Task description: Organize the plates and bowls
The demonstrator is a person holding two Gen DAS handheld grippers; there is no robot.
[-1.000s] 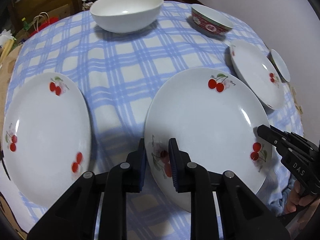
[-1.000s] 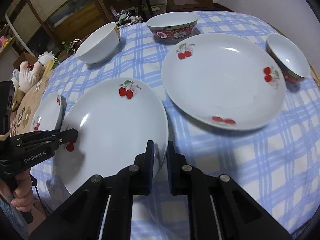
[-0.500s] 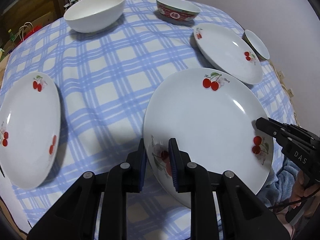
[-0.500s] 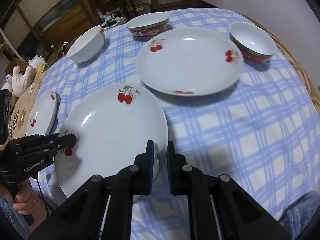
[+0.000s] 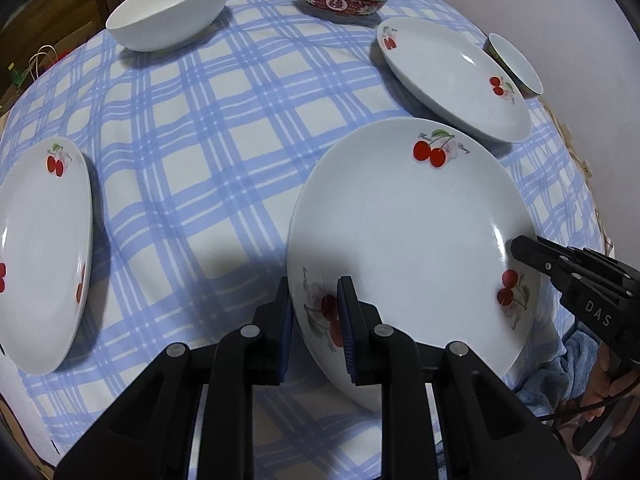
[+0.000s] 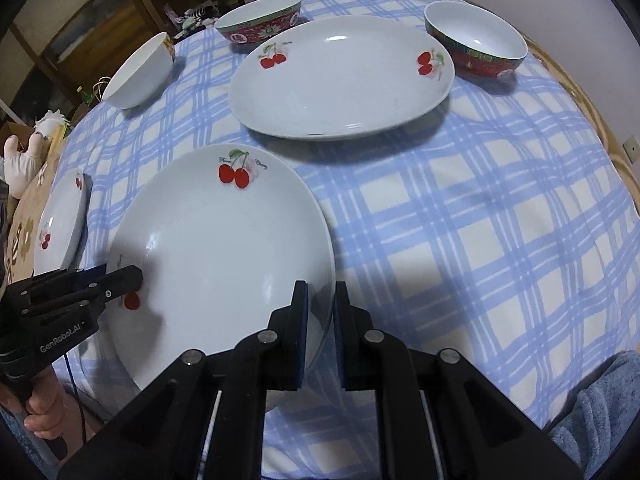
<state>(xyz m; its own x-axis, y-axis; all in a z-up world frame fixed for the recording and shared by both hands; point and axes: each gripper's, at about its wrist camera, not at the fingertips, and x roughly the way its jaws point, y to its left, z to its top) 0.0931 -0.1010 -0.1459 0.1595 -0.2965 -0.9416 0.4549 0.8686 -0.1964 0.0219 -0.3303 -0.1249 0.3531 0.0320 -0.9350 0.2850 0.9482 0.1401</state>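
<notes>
Both my grippers, left gripper (image 5: pixel 313 312) and right gripper (image 6: pixel 320 312), pinching carried plate (image 5: pixel 404 232) rims; drifted nearer far plate (image 6: pixel 340 80). Stack next, likely.

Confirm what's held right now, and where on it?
One cherry plate, held by both: left gripper clamps its near-left rim, right gripper its right rim.
</notes>
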